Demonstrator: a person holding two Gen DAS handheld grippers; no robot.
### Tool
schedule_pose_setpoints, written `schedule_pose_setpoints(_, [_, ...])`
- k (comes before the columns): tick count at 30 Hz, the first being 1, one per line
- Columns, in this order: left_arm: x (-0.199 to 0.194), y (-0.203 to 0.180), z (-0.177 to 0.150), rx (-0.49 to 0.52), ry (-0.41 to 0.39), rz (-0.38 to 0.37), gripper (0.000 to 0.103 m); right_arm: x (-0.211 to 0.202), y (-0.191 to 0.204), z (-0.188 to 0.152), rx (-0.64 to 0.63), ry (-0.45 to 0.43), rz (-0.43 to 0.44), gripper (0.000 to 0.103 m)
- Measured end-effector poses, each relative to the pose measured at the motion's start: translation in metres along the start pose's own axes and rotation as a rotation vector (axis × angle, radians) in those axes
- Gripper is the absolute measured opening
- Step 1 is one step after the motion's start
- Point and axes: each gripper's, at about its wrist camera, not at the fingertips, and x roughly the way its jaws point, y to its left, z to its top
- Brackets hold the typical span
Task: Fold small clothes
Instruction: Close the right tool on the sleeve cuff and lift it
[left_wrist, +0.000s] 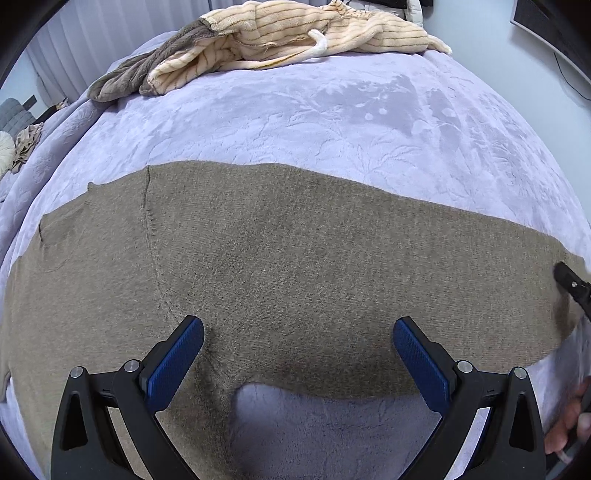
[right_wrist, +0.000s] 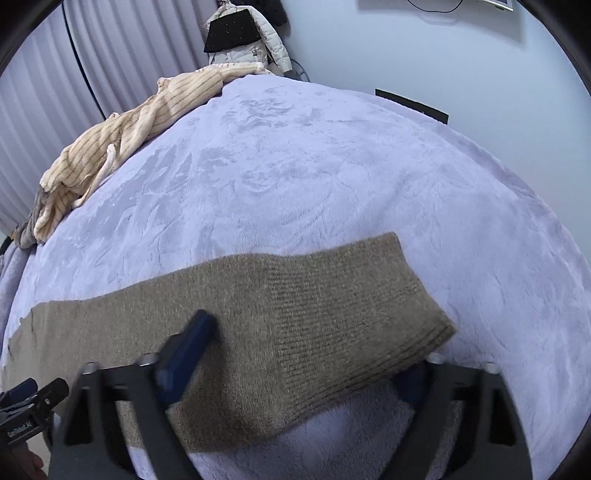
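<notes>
Left tool (left_wrist: 297, 354) gapes empty over the sweater (left_wrist: 295, 258); right tool (right_wrist: 306, 369) half-closed around its cuff (right_wrist: 369, 314); grip unconfirmed. Both edges should be lifted together.

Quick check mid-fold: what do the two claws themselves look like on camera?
Both match: the left claw has black angular arms with triangular cut-outs, silver round bolt heads and blue ribbed pads. The right claw, blurred, shows the same black frame and blue pads. White lettering, too small to read, marks the left claw's black body at the right view's edge.
</notes>
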Motion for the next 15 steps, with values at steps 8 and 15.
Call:
schedule_pose_setpoints(8, [0.007,0.037,0.008,-0.102,-0.005,0.033,0.103,-0.046,-0.008,0.000,-0.003,-0.136,0.064,0.007])
schedule_pose_setpoints(15, [0.027,0.037,0.008,-0.045,0.076,0.083,0.103,-0.051,0.005,-0.001,-0.070,-0.153,-0.008,0.007])
